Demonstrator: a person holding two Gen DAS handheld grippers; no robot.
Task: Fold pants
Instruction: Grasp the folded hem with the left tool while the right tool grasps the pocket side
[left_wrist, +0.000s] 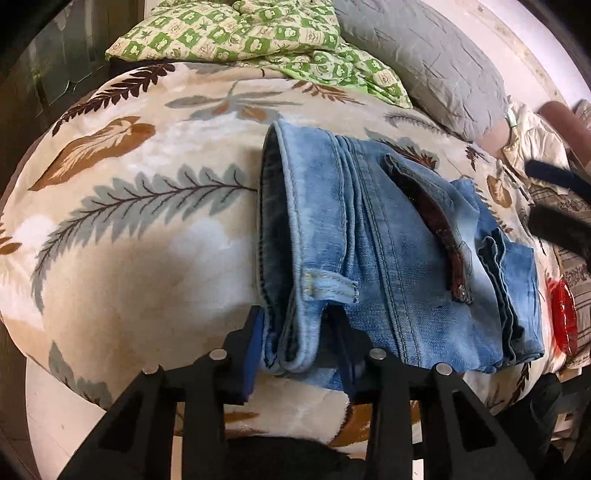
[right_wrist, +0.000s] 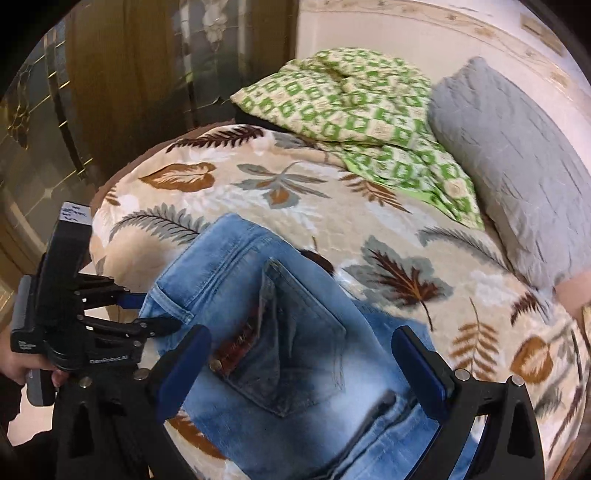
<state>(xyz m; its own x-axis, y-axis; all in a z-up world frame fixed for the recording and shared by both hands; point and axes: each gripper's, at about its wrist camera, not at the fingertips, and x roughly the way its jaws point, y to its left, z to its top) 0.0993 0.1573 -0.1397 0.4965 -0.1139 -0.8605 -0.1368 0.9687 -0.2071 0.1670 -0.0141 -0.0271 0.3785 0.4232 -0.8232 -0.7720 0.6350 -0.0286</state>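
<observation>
Two black two-finger grippers with blue pads work over one pair of light blue faded denim pants (left_wrist: 388, 243), folded into a thick bundle on a cream blanket printed with brown and grey leaves (left_wrist: 140, 206). The left gripper (left_wrist: 301, 347) pinches the near waistband edge of the bundle, its pads pressed onto the rolled denim beside a belt loop. The right gripper (right_wrist: 301, 365) hovers above the back pocket with its fingers spread wide, denim showing between them but not gripped. Further off on the blanket lies a crumpled green-and-cream checked cloth (right_wrist: 354, 110), and next to it, against the pale wall, a grey quilted pillow (right_wrist: 517, 158).
</observation>
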